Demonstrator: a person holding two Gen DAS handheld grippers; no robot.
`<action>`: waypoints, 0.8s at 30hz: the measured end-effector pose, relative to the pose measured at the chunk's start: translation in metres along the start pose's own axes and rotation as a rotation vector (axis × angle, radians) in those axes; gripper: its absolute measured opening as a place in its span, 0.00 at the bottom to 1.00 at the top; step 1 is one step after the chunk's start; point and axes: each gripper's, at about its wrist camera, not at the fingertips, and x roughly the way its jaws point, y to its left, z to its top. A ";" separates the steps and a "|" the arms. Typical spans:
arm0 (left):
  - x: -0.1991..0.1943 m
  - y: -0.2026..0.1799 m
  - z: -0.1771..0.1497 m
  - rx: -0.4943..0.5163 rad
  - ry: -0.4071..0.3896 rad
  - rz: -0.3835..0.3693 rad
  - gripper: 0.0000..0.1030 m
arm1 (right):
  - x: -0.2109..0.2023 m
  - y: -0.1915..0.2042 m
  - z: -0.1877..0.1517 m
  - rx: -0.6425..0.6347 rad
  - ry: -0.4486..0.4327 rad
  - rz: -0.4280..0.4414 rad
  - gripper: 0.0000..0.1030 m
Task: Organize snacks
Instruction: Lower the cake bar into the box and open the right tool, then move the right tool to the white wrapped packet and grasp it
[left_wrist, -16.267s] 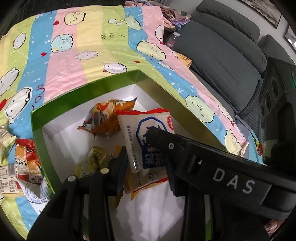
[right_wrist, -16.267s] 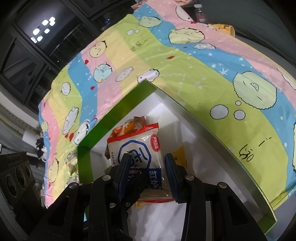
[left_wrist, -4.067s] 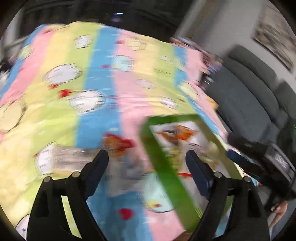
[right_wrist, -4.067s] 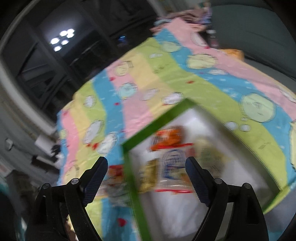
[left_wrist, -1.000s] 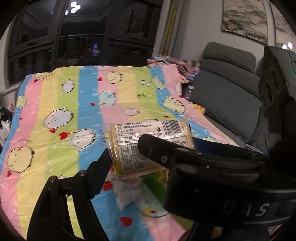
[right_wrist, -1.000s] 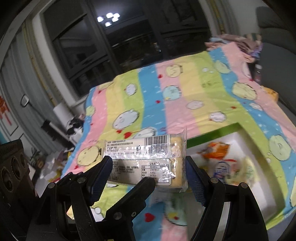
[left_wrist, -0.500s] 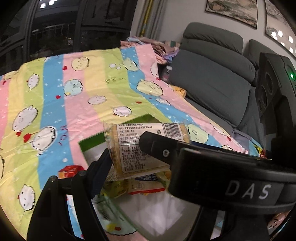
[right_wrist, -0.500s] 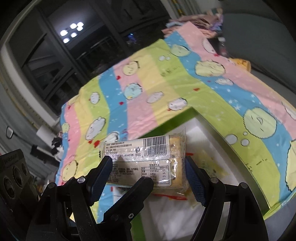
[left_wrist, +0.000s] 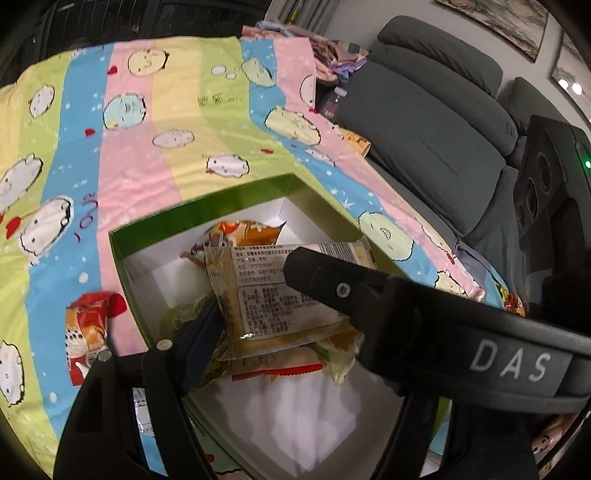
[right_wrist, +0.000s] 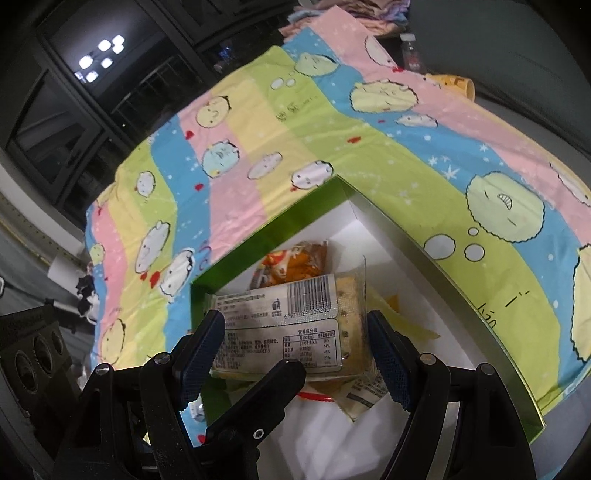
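Observation:
A clear cracker packet (left_wrist: 266, 295) with a printed label and barcode hangs over the open green box (left_wrist: 207, 205). Both grippers hold it together. My left gripper (left_wrist: 288, 314) is shut on it, its left pad against the packet's left edge and its right finger hidden behind the other gripper's black body. In the right wrist view, my right gripper (right_wrist: 295, 339) clamps the packet (right_wrist: 280, 328) by its two ends between blue pads. The box (right_wrist: 266, 229) has a white inside and holds an orange packet (right_wrist: 295, 262) and several other snacks beneath.
A red and orange snack bag (left_wrist: 88, 325) lies on the striped cartoon blanket (left_wrist: 147, 122) left of the box. A grey sofa (left_wrist: 424, 129) runs along the right. A bottle (right_wrist: 410, 51) and a yellow item (right_wrist: 454, 83) lie at the blanket's far edge.
Both grippers have carried the cracker packet down and across the blanket to a spot over the green box. The box now fills the view below the packet. The grip is unchanged.

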 end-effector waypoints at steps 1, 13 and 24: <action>0.002 0.001 0.000 -0.008 0.006 -0.002 0.72 | 0.002 0.000 0.000 0.000 0.001 -0.003 0.78; -0.010 0.010 -0.002 -0.030 -0.012 -0.003 0.81 | -0.001 0.004 0.001 0.000 -0.020 -0.018 0.78; -0.083 0.052 -0.017 -0.118 -0.105 0.068 0.88 | -0.018 0.029 -0.002 -0.072 -0.075 -0.030 0.78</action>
